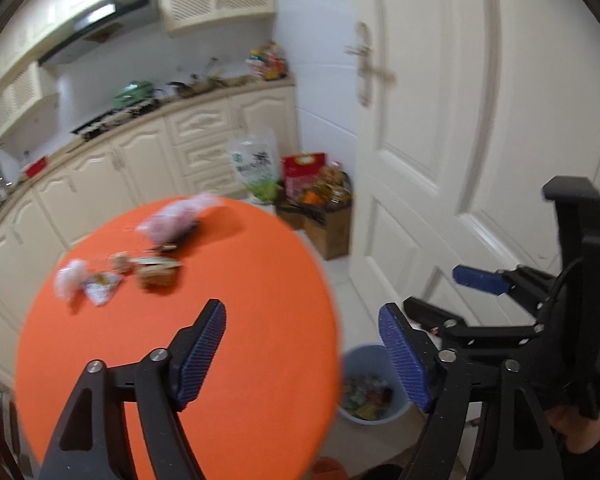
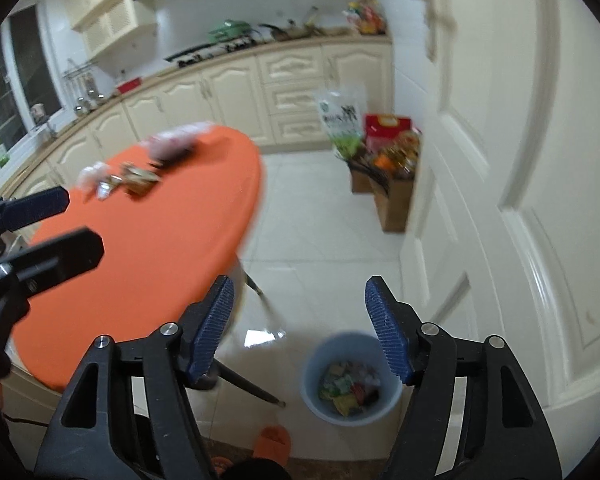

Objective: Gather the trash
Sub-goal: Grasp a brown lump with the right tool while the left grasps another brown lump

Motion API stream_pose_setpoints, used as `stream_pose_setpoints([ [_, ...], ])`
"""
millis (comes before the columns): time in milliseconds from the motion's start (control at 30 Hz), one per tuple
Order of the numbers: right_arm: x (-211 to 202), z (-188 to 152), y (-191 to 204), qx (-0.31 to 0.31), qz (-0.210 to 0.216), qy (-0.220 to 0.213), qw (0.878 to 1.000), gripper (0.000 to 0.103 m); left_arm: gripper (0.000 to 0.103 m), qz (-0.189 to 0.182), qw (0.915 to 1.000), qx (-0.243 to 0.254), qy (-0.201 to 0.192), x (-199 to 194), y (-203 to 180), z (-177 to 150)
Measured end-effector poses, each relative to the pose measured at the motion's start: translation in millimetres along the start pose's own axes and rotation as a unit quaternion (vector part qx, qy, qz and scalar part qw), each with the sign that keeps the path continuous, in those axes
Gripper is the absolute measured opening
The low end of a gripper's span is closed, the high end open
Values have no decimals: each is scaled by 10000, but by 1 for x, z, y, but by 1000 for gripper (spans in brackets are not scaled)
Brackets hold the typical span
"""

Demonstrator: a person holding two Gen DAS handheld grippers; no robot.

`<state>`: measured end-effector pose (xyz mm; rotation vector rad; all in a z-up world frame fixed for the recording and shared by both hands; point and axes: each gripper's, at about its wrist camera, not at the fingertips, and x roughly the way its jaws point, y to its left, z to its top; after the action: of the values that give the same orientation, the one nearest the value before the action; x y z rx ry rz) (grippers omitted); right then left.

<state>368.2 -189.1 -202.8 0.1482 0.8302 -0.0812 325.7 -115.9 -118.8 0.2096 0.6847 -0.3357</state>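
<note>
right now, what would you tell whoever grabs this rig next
Left gripper: jaws open, nothing between them, above the orange table.
Right gripper: jaws open, empty, above the floor by the blue bin.
Done: the bin already holds wrappers.
Left: a pink bag, a white wad, a wrapper and a brown piece on the table's far side.

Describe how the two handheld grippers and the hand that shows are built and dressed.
Both the left gripper and the right gripper are black plastic linkages with silver pivot pins. Their fingers carry ribbed blue pads. In the left wrist view, a black frame rises over the right gripper, and the person's hand wears a black glove.
</note>
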Motion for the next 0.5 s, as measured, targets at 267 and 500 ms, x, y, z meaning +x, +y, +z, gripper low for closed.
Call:
stream_pose_setpoints([
  [267,13,40,99,-684,454,-95,9966,69,83,716,9951,-665,-132,-36,103,-19],
  [500,71,63,162,-1034,786,265,9912,69,84,1267,9835,-1291,38,-32,185,-27],
])
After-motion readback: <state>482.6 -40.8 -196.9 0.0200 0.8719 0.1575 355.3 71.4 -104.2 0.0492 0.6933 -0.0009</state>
